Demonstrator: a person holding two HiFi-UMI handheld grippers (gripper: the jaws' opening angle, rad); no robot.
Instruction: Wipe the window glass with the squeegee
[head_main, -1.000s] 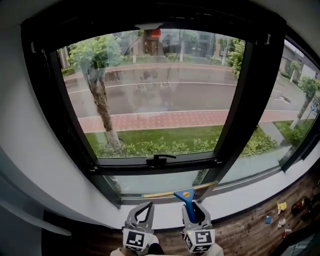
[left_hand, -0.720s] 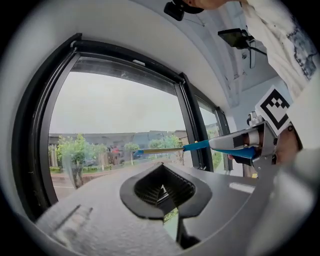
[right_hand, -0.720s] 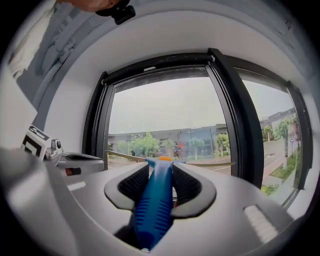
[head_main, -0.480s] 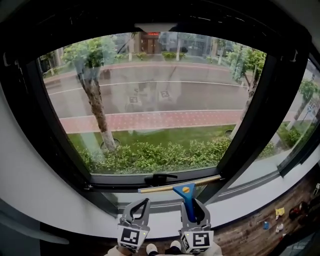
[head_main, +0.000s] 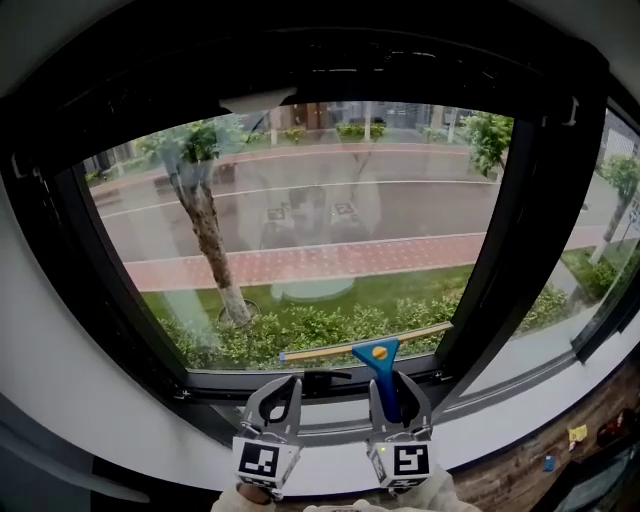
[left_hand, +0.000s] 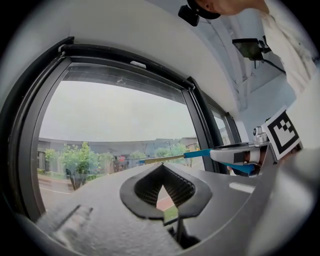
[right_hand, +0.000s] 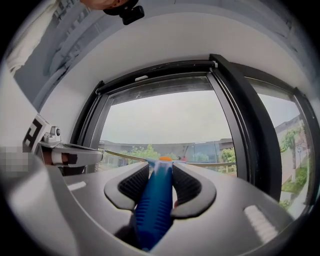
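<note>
Gone up since a moment ago: one squeegee. First down at the small low pane, then level with the black window handle, now above it. Long pale blade across the bottom part of the big window glass, left end a bit lower than the right end. Hard to tell if the blade really touches the glass. Both grippers higher too, along with it.

Two grippers, side by side, close but apart.

Right gripper: pinching the squeegee's blue handle, one jaw on each side, with the handle standing up between them. In the right gripper view, blue ribbed handle squeezed tight between two dark pads, with a small orange dot at its far end and the blade running out to both sides.

Left gripper: pressed together at the tips, with nothing in between. In the left gripper view, only a little gap between the pads, with green and red from outside showing through. Squeegee off to the right there, held by the other gripper.

Two marker cubes, one on each gripper: left cube, right cube. Two faint marker squares mirrored in the glass.

One thick black window post on the right, with one more pane past it.

Outside, one tree trunk, one row of bushes, one red path, one grey road.
</note>
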